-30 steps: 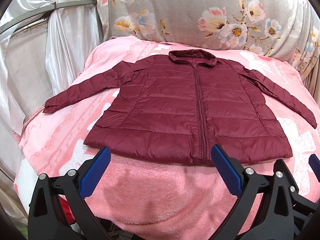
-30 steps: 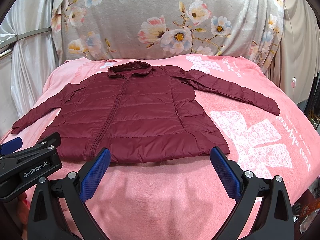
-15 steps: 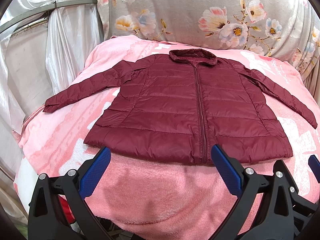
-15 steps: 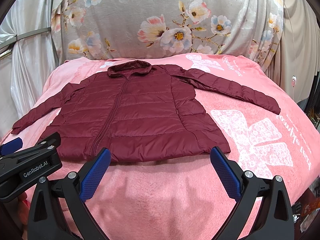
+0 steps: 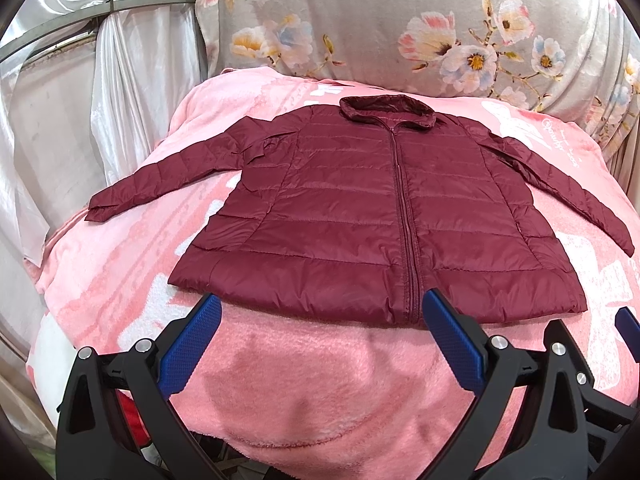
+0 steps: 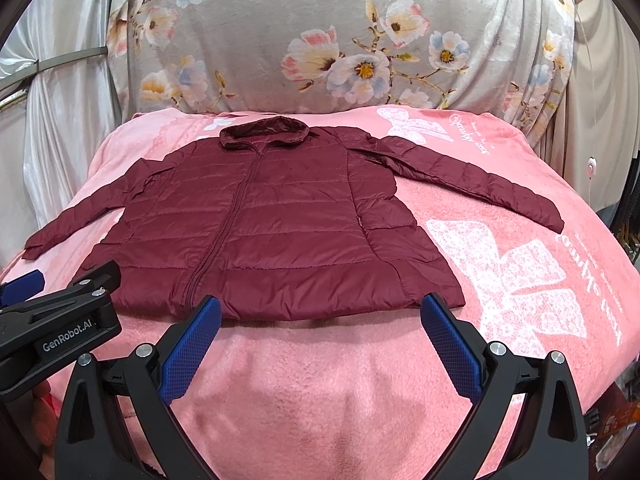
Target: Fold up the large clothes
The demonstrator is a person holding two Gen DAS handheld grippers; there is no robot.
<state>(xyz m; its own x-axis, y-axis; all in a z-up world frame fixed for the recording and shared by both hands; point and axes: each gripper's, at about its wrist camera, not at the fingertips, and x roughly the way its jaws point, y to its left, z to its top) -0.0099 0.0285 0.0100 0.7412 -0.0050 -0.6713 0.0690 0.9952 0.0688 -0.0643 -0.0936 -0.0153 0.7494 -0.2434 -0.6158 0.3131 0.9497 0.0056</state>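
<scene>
Lying flat, jacket [image 5: 360,216] leaves bare blanket [image 5: 320,376] below its hem.

1. Your left wrist camera sits low at the near edge of the pink blanket [image 5: 304,380], looking forward between its own spread blue fingers [image 5: 192,340], slightly down across the bed.
2. It faces the floral backdrop [image 5: 380,20], with the white curtain [image 5: 132,80] filling its left side.
3. Your right wrist camera looks the same way from just to the right, fingers [image 6: 452,340] framing the near blanket [image 6: 320,380].
4. Both views stand close to the hem of the maroon jacket [image 5: 380,220], well back from its collar.
5. Shared ground: the whole jacket [image 6: 260,220], blanket and backdrop [image 6: 320,20]. The right view catches the left gripper [image 6: 56,320] at its left edge.
</scene>
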